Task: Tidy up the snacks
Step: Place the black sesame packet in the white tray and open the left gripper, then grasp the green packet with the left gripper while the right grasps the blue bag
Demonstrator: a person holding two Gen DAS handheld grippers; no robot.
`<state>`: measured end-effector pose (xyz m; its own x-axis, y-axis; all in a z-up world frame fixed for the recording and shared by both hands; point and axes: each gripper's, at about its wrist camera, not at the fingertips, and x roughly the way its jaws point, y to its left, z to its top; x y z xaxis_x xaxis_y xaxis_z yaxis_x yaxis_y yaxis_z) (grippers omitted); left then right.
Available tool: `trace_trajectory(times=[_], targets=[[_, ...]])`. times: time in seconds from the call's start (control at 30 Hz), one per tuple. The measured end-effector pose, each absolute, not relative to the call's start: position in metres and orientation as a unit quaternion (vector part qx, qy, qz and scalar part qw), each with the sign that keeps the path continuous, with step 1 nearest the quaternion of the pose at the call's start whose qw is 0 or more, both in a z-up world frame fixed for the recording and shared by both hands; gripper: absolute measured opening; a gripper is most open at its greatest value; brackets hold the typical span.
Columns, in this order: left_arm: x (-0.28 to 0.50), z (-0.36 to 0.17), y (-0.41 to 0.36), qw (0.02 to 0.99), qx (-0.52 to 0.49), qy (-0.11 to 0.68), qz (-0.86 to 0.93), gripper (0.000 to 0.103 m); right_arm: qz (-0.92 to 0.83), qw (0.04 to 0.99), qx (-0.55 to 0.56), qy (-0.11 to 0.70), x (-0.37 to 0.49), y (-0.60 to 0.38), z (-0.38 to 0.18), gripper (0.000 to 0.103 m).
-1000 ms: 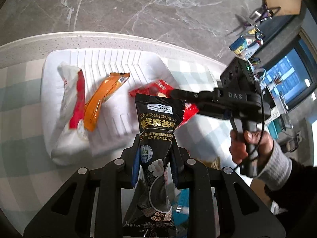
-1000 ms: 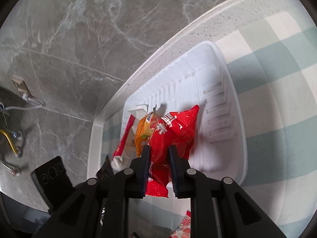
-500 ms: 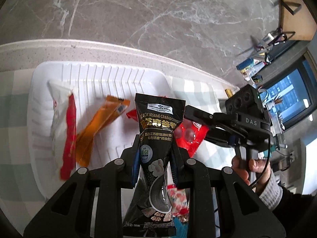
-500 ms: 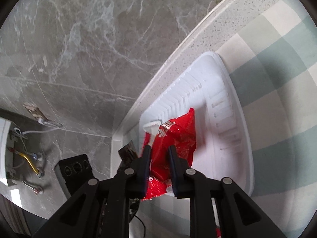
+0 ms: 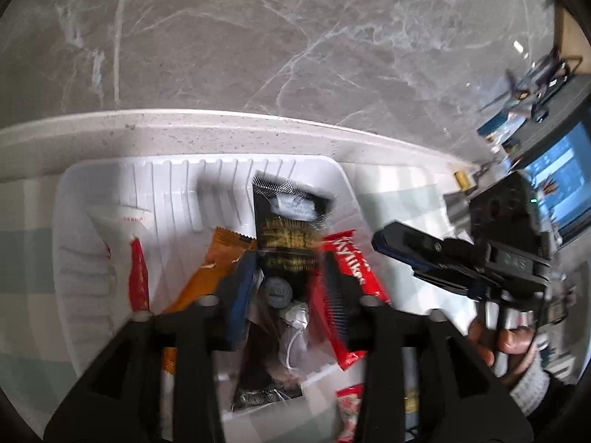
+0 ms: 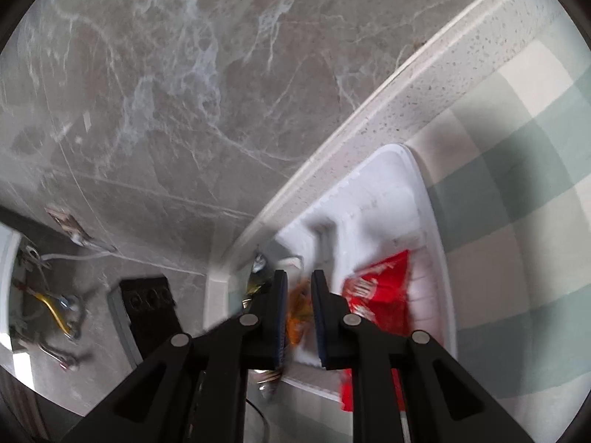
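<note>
A white ribbed tray holds a white-and-red packet, an orange packet and a red packet. A black sesame packet, blurred, lies over them between the fingers of my left gripper. Those jaws are opening, and the pads stand clear of the packet. My right gripper hovers at the tray's right edge. In the right wrist view the right gripper is shut on nothing, with the orange packet behind the slit and the red packet in the tray to its right.
The tray sits on a green-and-white checked cloth near the speckled table edge, with marble floor beyond. Another red-and-white packet lies outside the tray's near edge. A person's hand holds the right gripper's handle. A lit screen stands far right.
The left jaws have parted and let go of the black packet, which has dropped among the packets in the tray. The right gripper has drawn back to the tray's right side.
</note>
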<state>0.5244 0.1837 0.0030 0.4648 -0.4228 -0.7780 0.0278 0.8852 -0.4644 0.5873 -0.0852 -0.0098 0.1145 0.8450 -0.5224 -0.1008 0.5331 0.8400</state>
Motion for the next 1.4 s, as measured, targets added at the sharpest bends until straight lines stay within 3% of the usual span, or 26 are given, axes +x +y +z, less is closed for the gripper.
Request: trace_trajectory(times=[0.13,0.4,0.77,1.4], targets=[[0.528,0.006,0.177,0.840,-0.189,0.491,-0.130,0.054,0.355,0.683,0.292,0.567,0.579,-0.083,-0.006,0.032],[0.497,0.028,0.164,0.857,-0.154,0.472,-0.138,0.054,0.368,0.719,0.217,0.548,0.554,-0.088,0.023,0.045],[0.400,0.031,0.150,0.851,-0.117,0.487,-0.156,0.055,0.388,0.741,0.109,0.536,0.477,-0.099,0.050,0.052],[0.252,0.004,0.134,0.824,-0.030,0.535,-0.183,0.056,0.449,0.703,-0.015,0.551,0.353,-0.070,0.031,0.057]])
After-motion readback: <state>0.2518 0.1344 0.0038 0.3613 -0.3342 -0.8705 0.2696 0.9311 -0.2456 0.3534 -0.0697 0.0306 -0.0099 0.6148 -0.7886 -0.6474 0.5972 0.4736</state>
